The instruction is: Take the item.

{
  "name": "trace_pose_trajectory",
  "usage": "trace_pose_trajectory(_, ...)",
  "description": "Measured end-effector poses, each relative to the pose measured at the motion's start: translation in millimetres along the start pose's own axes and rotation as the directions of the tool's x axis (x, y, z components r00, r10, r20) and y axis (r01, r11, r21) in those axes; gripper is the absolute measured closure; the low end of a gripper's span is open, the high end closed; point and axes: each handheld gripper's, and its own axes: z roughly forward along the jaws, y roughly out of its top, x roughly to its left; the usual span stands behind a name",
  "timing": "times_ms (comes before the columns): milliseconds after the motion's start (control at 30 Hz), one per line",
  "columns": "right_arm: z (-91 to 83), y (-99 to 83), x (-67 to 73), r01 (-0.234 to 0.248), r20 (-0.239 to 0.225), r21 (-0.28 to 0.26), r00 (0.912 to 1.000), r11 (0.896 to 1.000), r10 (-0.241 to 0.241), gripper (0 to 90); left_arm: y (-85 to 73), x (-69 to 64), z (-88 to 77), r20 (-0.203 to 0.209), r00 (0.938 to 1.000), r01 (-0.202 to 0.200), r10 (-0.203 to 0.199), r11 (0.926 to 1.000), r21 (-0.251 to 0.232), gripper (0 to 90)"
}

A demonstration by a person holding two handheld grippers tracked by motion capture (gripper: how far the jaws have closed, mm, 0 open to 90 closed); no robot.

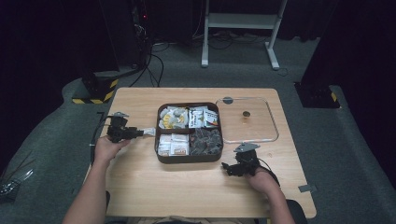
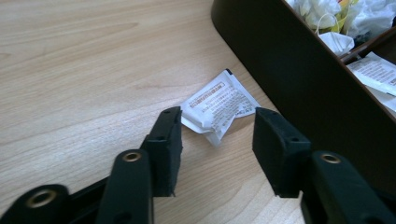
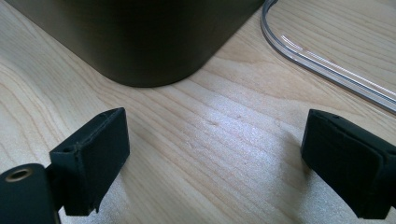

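A small white printed sachet [image 2: 217, 105] lies crumpled on the wooden table, just left of the dark four-compartment tray [image 2: 280, 60]. My left gripper [image 2: 215, 116] is open, its tips on either side of the sachet's near edge, with the pads not pressing it. In the high view the left gripper [image 1: 135, 132] points right toward the sachet [image 1: 149, 132] and the tray [image 1: 189, 158]. My right gripper [image 3: 217, 121] stands wide open over bare wood with nothing between its fingers, close to the tray's corner [image 3: 140, 37]. From above, the right gripper [image 1: 229, 168] sits off the tray's front right corner.
The tray holds several sachets and wrapped packets in its compartments. A clear lid [image 1: 247, 119] lies flat to the tray's right, and its rim [image 3: 322, 60] passes near my right gripper. A black and yellow base [image 1: 95, 91] stands on the floor beyond the table's far left corner.
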Motion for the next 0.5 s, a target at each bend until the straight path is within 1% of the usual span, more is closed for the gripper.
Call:
trace_pose_trajectory(33,0.0,0.0,0.0,-0.001,-0.001,0.001,1.0000,1.000,0.001,7.7,-0.9,1.2,-1.4,-0.001,1.0000,-0.002,0.002,1.0000,-0.005,49.8)
trace_pose_trajectory(133,0.2,0.3,-0.1,-0.001,-0.003,0.002,1.0000,1.000,0.001,7.7,-4.1,3.9,-4.8,-0.009,0.9999,0.008,-0.009,0.9997,-0.022,47.4)
trace_pose_trajectory(233,0.8,0.7,-0.3,0.000,-0.003,0.000,1.0000,1.000,0.000,7.7,-6.9,5.9,-7.5,-0.017,0.9997,0.018,-0.018,0.9995,-0.025,44.7)
trace_pose_trajectory(500,1.3,1.5,-0.7,0.002,-0.004,0.003,1.0000,1.000,-0.002,7.7,-14.1,10.4,-13.6,-0.040,0.9988,0.025,-0.027,0.9987,-0.044,41.9)
